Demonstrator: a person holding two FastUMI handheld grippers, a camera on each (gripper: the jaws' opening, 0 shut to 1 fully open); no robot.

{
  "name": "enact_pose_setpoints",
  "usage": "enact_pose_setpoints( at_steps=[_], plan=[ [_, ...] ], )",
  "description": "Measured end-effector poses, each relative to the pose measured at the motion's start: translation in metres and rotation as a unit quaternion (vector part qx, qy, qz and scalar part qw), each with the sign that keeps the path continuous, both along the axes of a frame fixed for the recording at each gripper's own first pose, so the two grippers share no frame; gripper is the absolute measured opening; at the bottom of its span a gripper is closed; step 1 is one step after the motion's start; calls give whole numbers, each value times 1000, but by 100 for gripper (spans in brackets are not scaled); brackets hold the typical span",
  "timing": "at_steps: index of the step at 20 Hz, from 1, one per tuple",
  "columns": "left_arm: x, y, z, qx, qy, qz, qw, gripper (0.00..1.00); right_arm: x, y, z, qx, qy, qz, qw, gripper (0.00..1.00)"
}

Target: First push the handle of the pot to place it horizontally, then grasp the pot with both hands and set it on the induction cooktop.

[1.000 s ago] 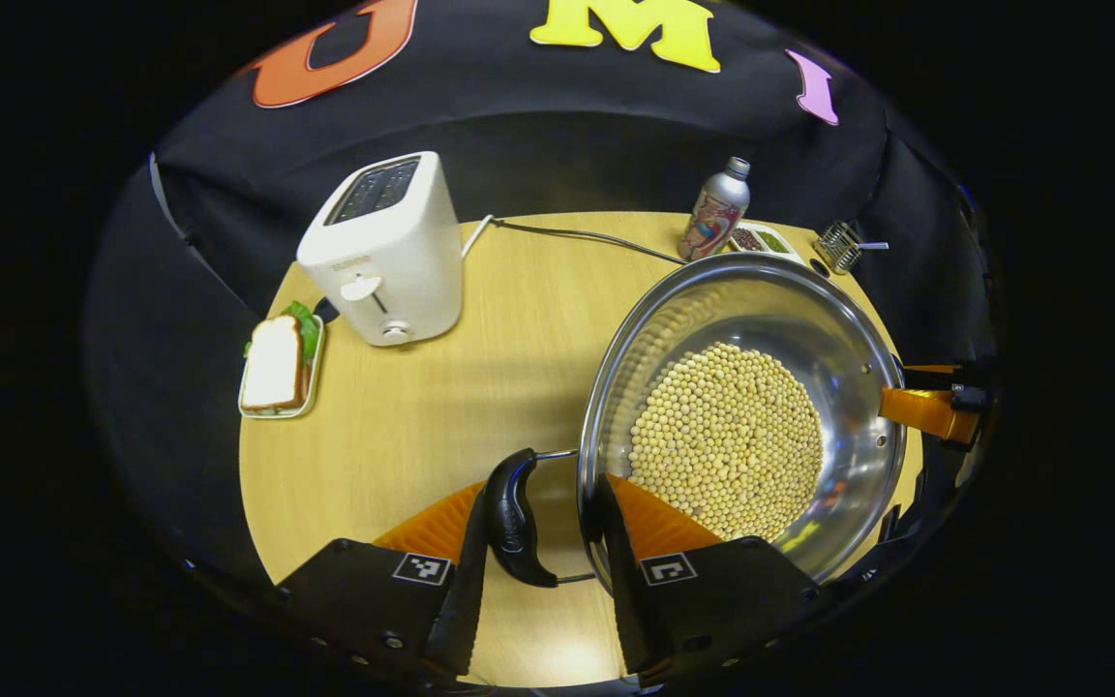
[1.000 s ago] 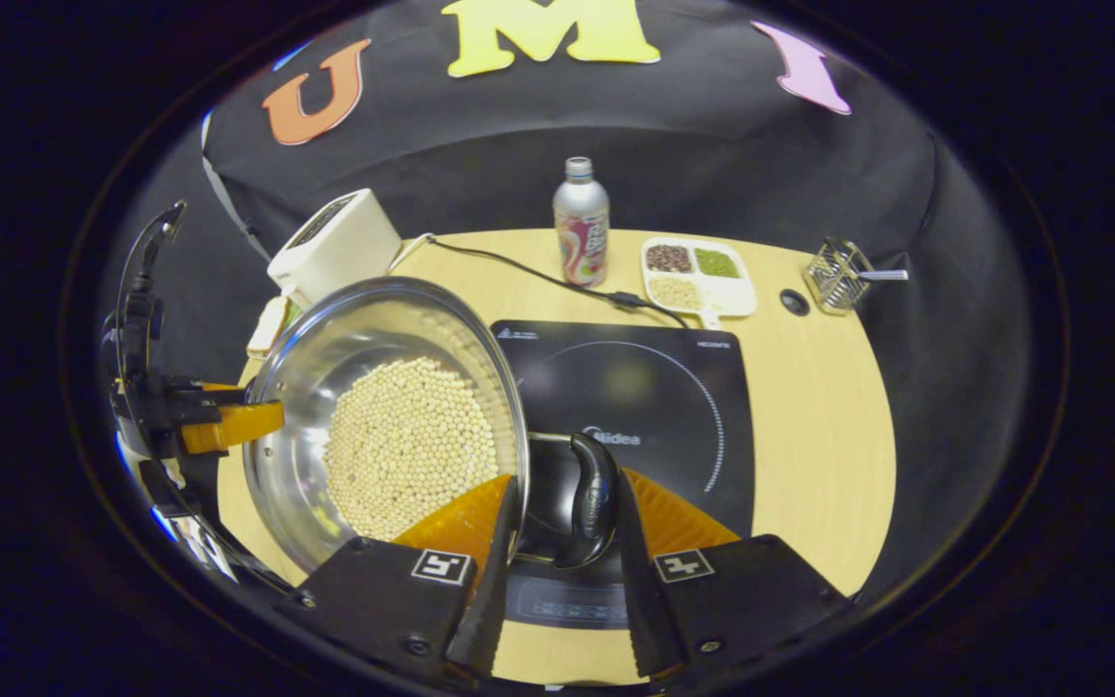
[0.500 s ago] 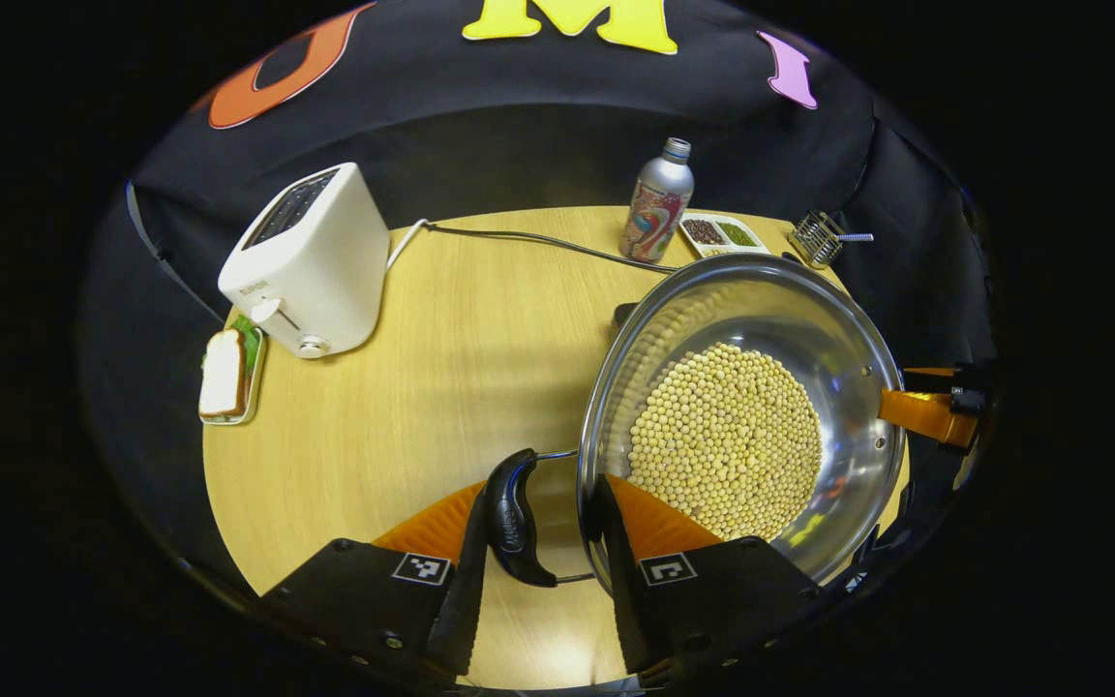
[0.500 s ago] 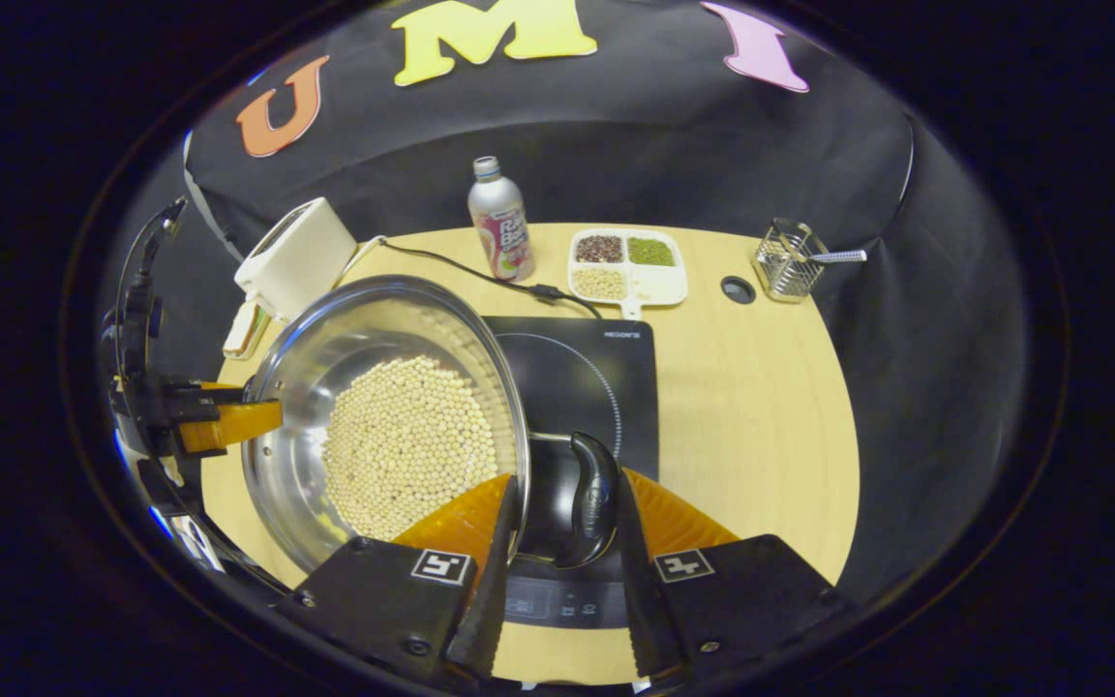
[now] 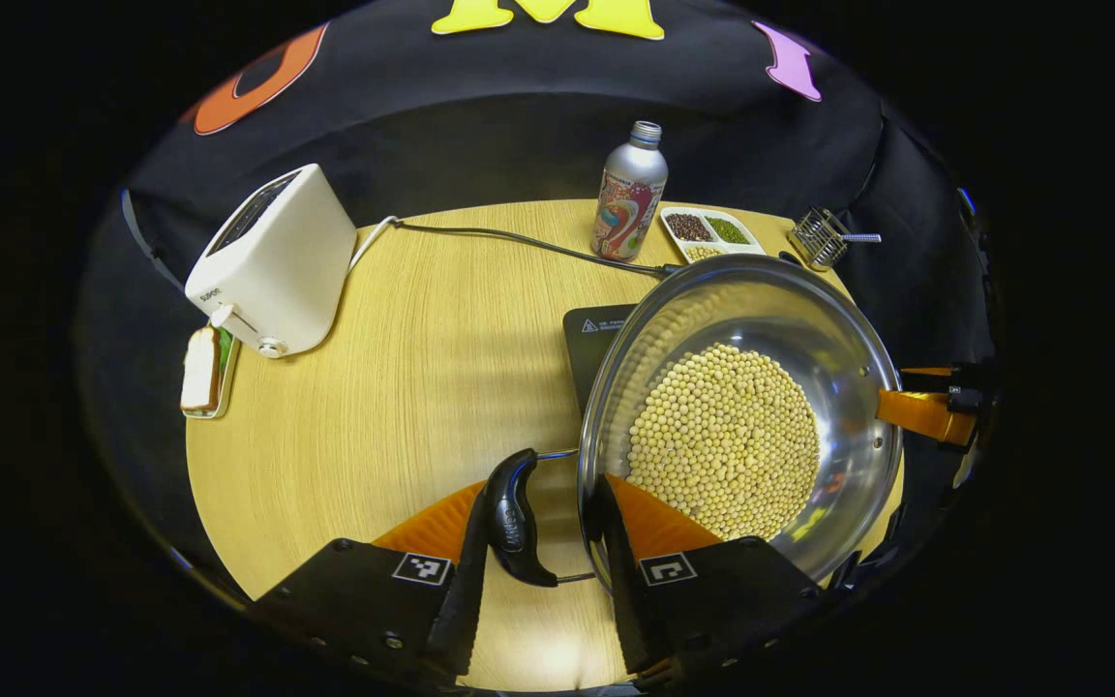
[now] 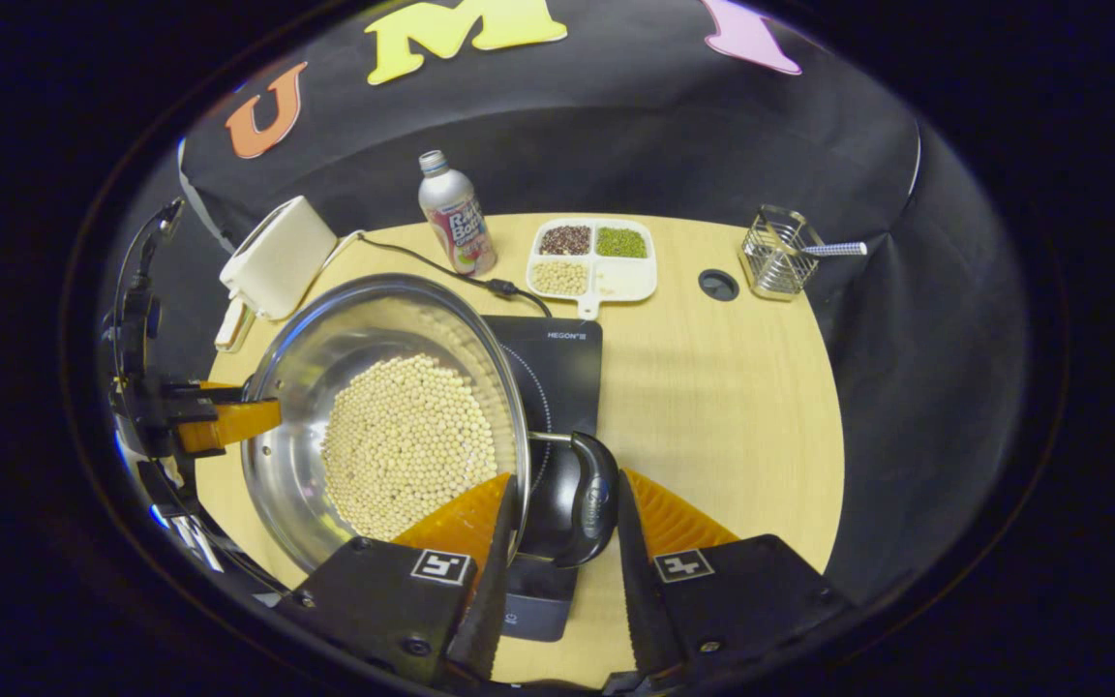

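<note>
A: How do the tongs stand?

B: The left gripper (image 5: 540,542) pinches the pot's left loop handle (image 5: 515,518); the right gripper (image 6: 562,532) pinches the opposite handle (image 6: 592,499).

A: And the pot?

B: The steel pot (image 6: 383,416), full of soybeans (image 6: 409,445), hangs partly over the induction cooktop (image 6: 557,348).

A: How to finish well?

B: I'd keep both grips level so no beans spill, centre it over the ring, then lower it. The drink bottle (image 6: 456,226) and seed tray (image 6: 594,257) stand well apart.
</note>
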State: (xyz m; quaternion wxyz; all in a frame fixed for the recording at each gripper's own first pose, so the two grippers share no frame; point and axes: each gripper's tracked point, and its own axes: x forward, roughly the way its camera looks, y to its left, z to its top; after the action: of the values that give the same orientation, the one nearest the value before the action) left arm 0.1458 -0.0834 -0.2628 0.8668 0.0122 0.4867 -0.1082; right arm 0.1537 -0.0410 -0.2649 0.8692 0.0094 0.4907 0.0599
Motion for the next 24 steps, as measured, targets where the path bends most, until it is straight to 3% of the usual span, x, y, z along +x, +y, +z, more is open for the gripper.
enact_pose_setpoints(
  at_steps=[12,15,16,17,24],
  plan=[
    [16,-12,-3,5,-2,6,1000,56,26,-15,-12,-8,0,30,1000,53],
    [19,-13,-3,13,-6,4,1000,56,23,-16,-12,4,2,15,1000,54],
    [21,-13,-4,19,-7,3,1000,61,23,-16,-12,7,2,13,1000,53],
    [22,-13,-4,23,-8,1,1000,56,22,-17,-12,9,2,13,1000,54],
    [21,-13,-4,18,-11,5,1000,56,22,-16,-12,24,-6,10,1000,54]
  ],
)
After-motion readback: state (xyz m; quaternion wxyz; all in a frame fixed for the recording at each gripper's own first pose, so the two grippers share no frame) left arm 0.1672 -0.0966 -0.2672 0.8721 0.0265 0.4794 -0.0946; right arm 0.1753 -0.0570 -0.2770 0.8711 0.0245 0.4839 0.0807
